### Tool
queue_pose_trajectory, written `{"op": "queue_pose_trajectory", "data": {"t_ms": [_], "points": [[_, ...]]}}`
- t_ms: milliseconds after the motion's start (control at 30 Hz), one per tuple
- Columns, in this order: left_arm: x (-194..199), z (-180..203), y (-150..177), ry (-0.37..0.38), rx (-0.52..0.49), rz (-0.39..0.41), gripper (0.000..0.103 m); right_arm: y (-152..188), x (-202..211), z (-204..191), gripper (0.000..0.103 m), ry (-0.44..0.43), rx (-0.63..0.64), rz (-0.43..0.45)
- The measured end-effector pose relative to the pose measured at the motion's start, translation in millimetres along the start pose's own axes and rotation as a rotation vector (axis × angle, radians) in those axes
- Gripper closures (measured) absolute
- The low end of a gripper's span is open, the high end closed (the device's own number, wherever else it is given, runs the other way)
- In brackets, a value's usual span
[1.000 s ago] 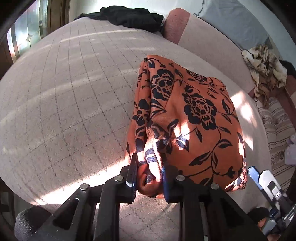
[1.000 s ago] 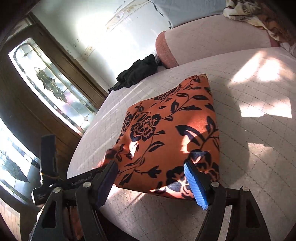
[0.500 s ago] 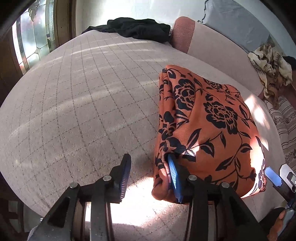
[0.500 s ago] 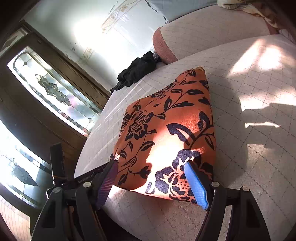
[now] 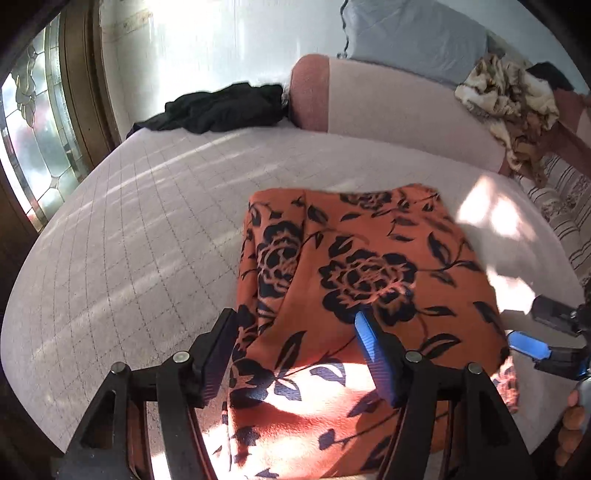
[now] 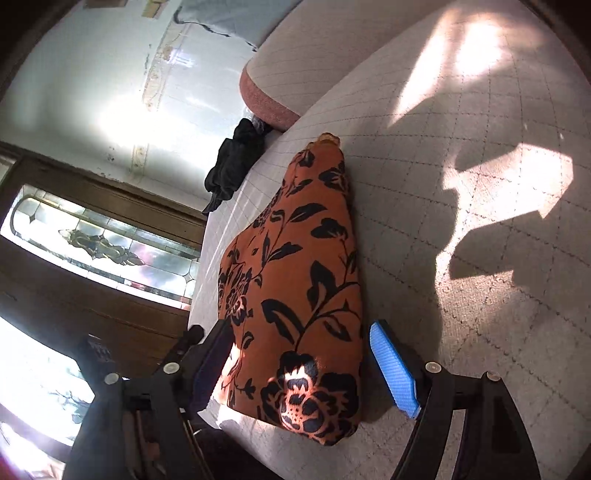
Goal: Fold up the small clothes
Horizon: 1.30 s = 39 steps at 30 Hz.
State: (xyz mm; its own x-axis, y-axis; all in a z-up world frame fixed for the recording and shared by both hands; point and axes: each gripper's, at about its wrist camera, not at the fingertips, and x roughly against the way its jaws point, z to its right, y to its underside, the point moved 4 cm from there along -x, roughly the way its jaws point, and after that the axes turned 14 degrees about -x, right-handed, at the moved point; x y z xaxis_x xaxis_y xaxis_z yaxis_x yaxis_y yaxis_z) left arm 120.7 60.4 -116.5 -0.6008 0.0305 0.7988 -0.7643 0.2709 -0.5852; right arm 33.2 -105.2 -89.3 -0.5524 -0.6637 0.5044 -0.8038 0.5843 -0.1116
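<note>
A folded orange garment with black flowers point(image 5: 369, 266) lies on the quilted bed point(image 5: 129, 229) near its front edge. My left gripper point(image 5: 295, 343) hovers over the garment's near left part. Its jaws are opening, the cloth lies under and between them, and the pads do not press it. In the right wrist view the garment point(image 6: 303, 258) sits between the fingers of my right gripper point(image 6: 303, 365). Those jaws stand wide, still opening a little, and clear of the fabric. The right gripper point(image 5: 535, 339) also shows at the garment's right edge in the left wrist view, with a hand point(image 5: 572, 417) behind it.
A black garment point(image 5: 221, 107) lies at the far end of the bed beside a pink bolster point(image 5: 388, 99). A beige patterned cloth point(image 5: 506, 96) is heaped at the far right, below a grey pillow point(image 5: 413, 33). A stained-glass door point(image 5: 33, 122) stands on the left.
My left gripper let go of the bunched near edge, opened, and shifted right over the garment. The right gripper rolled and dropped lower, still astride the garment's near corner.
</note>
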Motion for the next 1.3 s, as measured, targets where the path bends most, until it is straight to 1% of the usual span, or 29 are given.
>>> {"op": "queue_pose_trajectory", "data": {"t_ms": [33, 100, 133, 167, 200, 233, 300, 333, 367, 400, 433, 500, 533, 600, 667, 733, 767, 800, 833, 900, 933, 967, 1000, 1033, 1100, 1167, 1200, 1233, 1300], "points": [[-11.2, -2.8, 6.2, 0.007, 0.019, -0.030, 0.040, -5.1, -9.7, 4.0, 0.023, -0.011, -0.036, -0.042], [-14.3, -10.0, 12.2, 0.035, 0.069, -0.007, 0.038, -8.8, -28.1, 7.6, 0.023, 0.001, -0.076, -0.101], [-13.4, -10.4, 12.1, 0.034, 0.068, -0.008, 0.038, -5.1, -40.5, 4.4, 0.026, -0.004, -0.061, -0.164], [-13.4, -10.7, 11.6, 0.032, 0.061, -0.005, 0.038, -2.1, -47.2, 0.1, 0.033, 0.049, -0.014, -0.171], [-14.0, -11.3, 11.8, 0.037, 0.059, -0.004, 0.038, 0.9, -49.2, -4.9, 0.061, 0.101, 0.036, -0.158], [-14.6, -13.3, 13.0, 0.048, 0.067, 0.000, 0.038, 3.8, -45.2, -12.0, 0.070, 0.103, 0.063, -0.136], [-17.5, -17.3, 16.2, 0.053, 0.089, 0.003, 0.038, 13.1, -28.6, -33.3, 0.073, 0.131, 0.171, -0.047], [-19.4, -17.3, 17.4, 0.052, 0.094, 0.002, 0.038, 18.0, -29.5, -34.1, 0.072, 0.172, 0.221, -0.022], [-22.1, -13.9, 18.1, 0.066, 0.096, 0.001, 0.038, 19.2, -41.7, -20.8, 0.072, 0.239, 0.220, -0.046], [-21.9, -14.0, 18.1, 0.062, 0.095, 0.003, 0.038, 17.1, -52.6, -1.4, 0.070, 0.276, 0.165, -0.084], [-20.4, -14.7, 18.0, 0.059, 0.089, 0.009, 0.038, 12.9, -49.4, 5.7, 0.065, 0.213, 0.103, -0.085], [-20.5, -16.3, 18.1, 0.059, 0.093, 0.012, 0.038, 7.9, -33.5, -3.1, 0.060, 0.121, 0.076, -0.079], [-21.1, -16.3, 18.9, 0.066, 0.102, 0.011, 0.038, 4.0, -23.8, -8.6, 0.045, 0.085, 0.076, -0.055], [-20.1, -16.3, 19.8, 0.069, 0.114, 0.011, 0.038, -10.3, -7.9, -17.3, 0.027, 0.018, 0.075, 0.002], [-20.1, -16.2, 20.1, 0.063, 0.103, 0.014, 0.037, -29.5, -10.8, -17.7, 0.026, 0.000, 0.033, 0.018], [-19.8, -16.4, 20.4, 0.062, 0.100, 0.015, 0.036, -44.6, -38.3, -7.0, 0.026, 0.004, -0.062, -0.049], [-20.3, -16.5, 20.8, 0.067, 0.104, 0.013, 0.036, -46.0, -57.6, -3.4, 0.027, 0.011, -0.093, -0.110], [-21.2, -18.4, 21.6, 0.072, 0.111, 0.012, 0.036, -44.0, -71.8, -5.0, 0.040, 0.033, -0.089, -0.152], [-22.1, -19.8, 21.8, 0.076, 0.117, 0.011, 0.036, -39.9, -74.7, -13.3, 0.064, 0.077, -0.020, -0.143], [-23.2, -21.4, 22.2, 0.080, 0.124, 0.009, 0.033, -28.6, -63.7, -38.2, 0.072, 0.127, 0.145, -0.063], [-22.7, -20.9, 22.6, 0.080, 0.123, 0.010, 0.033, -24.2, -59.4, -43.1, 0.073, 0.151, 0.193, -0.035], [-22.9, -19.3, 22.5, 0.087, 0.120, 0.009, 0.033, -21.0, -62.4, -39.3, 0.073, 0.214, 0.229, -0.020], [-23.7, -18.7, 22.6, 0.085, 0.116, 0.009, 0.033, -20.0, -71.6, -27.1, 0.073, 0.297, 0.249, -0.031], [-23.0, -18.7, 22.5, 0.074, 0.110, 0.013, 0.033, -21.8, -73.7, -19.1, 0.070, 0.301, 0.230, -0.029], [-21.9, -20.4, 23.7, 0.070, 0.110, 0.015, 0.033, -26.9, -66.5, -22.7, 0.064, 0.207, 0.166, -0.036], [-22.8, -21.7, 24.4, 0.084, 0.124, 0.009, 0.033, -32.9, -56.1, -27.6, 0.051, 0.163, 0.134, -0.009], [-22.6, -21.8, 24.4, 0.086, 0.127, 0.009, 0.033, -39.1, -53.3, -30.1, 0.038, 0.153, 0.129, 0.017], [-22.3, -21.5, 24.8, 0.083, 0.126, 0.009, 0.033, -46.8, -51.5, -31.1, 0.029, 0.146, 0.119, 0.045], [-22.7, -21.0, 24.4, 0.082, 0.122, 0.011, 0.033, -63.6, -59.1, -28.6, 0.028, 0.126, 0.055, 0.050]]}}
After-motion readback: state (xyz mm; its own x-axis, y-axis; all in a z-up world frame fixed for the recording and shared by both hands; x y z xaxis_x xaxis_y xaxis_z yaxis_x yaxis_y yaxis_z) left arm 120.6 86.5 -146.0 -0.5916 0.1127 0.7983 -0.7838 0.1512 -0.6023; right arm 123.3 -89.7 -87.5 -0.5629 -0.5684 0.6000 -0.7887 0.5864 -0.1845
